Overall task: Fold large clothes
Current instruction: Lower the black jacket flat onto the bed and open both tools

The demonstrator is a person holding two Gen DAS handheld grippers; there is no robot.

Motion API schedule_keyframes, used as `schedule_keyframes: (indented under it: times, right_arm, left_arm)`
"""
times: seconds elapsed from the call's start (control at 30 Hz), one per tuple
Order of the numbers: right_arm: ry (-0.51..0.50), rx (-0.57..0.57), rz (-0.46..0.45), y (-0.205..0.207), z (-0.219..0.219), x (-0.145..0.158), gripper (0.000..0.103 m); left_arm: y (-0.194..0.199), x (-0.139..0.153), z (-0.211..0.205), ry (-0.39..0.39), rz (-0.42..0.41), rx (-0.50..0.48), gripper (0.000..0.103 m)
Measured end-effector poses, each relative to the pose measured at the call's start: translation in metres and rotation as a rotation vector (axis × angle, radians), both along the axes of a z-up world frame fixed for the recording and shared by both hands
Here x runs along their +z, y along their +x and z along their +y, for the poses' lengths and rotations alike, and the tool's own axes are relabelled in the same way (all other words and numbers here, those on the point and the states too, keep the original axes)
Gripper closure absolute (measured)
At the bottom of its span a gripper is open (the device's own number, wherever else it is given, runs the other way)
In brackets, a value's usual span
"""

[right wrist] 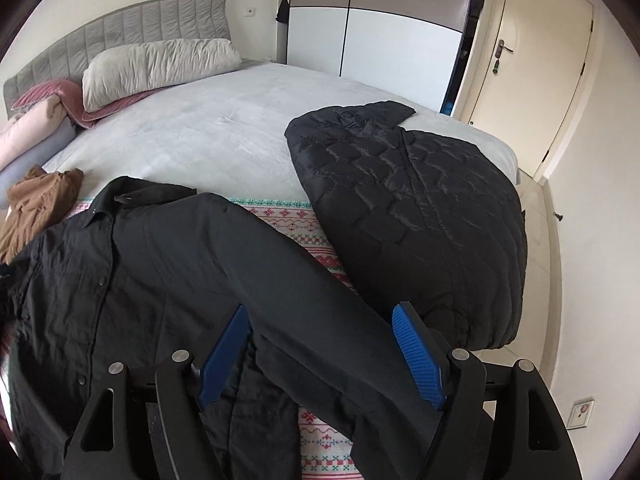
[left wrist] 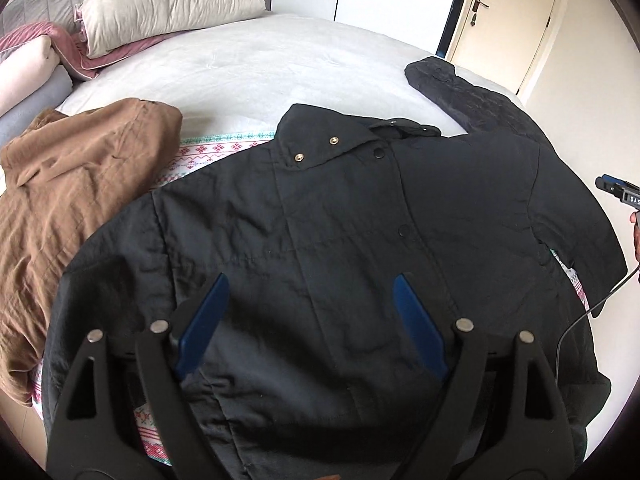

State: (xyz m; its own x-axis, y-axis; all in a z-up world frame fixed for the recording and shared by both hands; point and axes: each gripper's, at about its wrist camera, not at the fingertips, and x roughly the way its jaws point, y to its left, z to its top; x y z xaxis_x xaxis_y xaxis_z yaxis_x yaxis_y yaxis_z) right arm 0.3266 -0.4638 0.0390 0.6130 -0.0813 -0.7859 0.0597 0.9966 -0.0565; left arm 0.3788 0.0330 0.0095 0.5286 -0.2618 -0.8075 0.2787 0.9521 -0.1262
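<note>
Both claws, left (left wrist: 308, 292) & right (right wrist: 320, 322), apart over 1 black jacket (left wrist: 320, 220); 3 garments total on bed (left wrist: 248, 68).

Open right tongs (right wrist: 320, 320) straddle the black jacket's sleeve (right wrist: 312, 304) beside a quilted coat (right wrist: 420, 216) on the bed (right wrist: 220, 128).

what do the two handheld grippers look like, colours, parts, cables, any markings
Both the left gripper and the right gripper have matte black linkage arms with round silver pivot pins and flat blue fingers; the right one's pads show a ribbed texture. From the left wrist view, the right gripper's body carries white lettering and trails a thin dark cable.
</note>
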Motion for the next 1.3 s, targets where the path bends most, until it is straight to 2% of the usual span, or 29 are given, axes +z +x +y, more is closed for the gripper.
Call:
schedule_keyframes:
  times: [0.07, 0.27, 0.4, 0.5, 0.6, 0.63, 0.73, 0.77, 0.8, 0.83, 0.87, 0.9, 0.97, 1.03, 1.1, 1.2, 1.3]
  right_arm:
    - [0.049, 0.027, 0.007, 0.023, 0.012, 0.005, 0.027]
    - [0.188, 0.154, 0.018, 0.123, 0.077, 0.006, 0.027]
    - [0.207, 0.169, 0.088, 0.195, 0.106, -0.036, 0.027]
    - [0.193, 0.140, 0.213, 0.233, 0.110, -0.088, 0.027]
    - [0.189, 0.185, 0.344, 0.239, 0.114, -0.132, 0.028]
    - [0.183, 0.227, 0.374, 0.233, 0.118, -0.141, 0.028]
    - [0.170, 0.304, 0.474, 0.218, 0.130, -0.169, 0.032]
    - [0.172, 0.307, 0.483, 0.214, 0.133, -0.177, 0.039]
    - [0.159, 0.299, 0.464, 0.211, 0.136, -0.179, 0.044]
    - [0.151, 0.298, 0.447, 0.208, 0.139, -0.180, 0.051]
    - [0.169, 0.308, 0.437, 0.204, 0.144, -0.178, 0.075]
    - [0.178, 0.314, 0.438, 0.200, 0.152, -0.177, 0.089]
    - [0.066, 0.341, 0.407, 0.185, 0.174, -0.173, 0.092]
    - [-0.036, 0.357, 0.368, 0.170, 0.192, -0.170, 0.094]
    - [-0.093, 0.343, 0.311, 0.157, 0.201, -0.163, 0.096]
    - [-0.217, 0.326, 0.149, 0.131, 0.216, -0.141, 0.096]
    - [-0.433, 0.281, -0.128, 0.105, 0.229, -0.107, 0.097]
  left_arm:
    - [0.014, -0.001, -0.007, 0.012, 0.009, -0.003, 0.018]
    - [0.094, -0.019, -0.005, 0.140, -0.029, 0.033, 0.018]
    - [0.155, -0.045, 0.010, 0.185, -0.030, 0.064, 0.018]
    - [0.186, -0.076, 0.024, 0.160, 0.012, 0.095, 0.018]
    - [0.198, -0.109, 0.033, 0.206, 0.051, 0.093, 0.020]
    - [0.198, -0.116, 0.037, 0.196, 0.051, 0.081, 0.020]
    - [0.194, -0.125, 0.050, 0.092, 0.044, 0.075, 0.020]
    - [0.193, -0.127, 0.053, 0.069, 0.045, 0.077, 0.021]
    - [0.191, -0.129, 0.054, 0.052, 0.046, 0.080, 0.023]
    - [0.191, -0.130, 0.053, 0.044, 0.047, 0.078, 0.029]
    - [0.187, -0.128, 0.051, 0.043, 0.045, 0.071, 0.037]
    - [0.184, -0.127, 0.049, 0.051, 0.047, 0.068, 0.042]
    - [0.175, -0.123, 0.046, 0.054, 0.051, 0.053, 0.071]
    - [0.165, -0.119, 0.045, 0.047, 0.037, 0.056, 0.089]
    - [0.155, -0.109, 0.046, 0.040, -0.021, 0.095, 0.092]
    - [0.130, -0.082, 0.044, 0.025, -0.178, 0.146, 0.093]
    - [0.114, -0.054, 0.050, -0.075, -0.324, 0.208, 0.093]
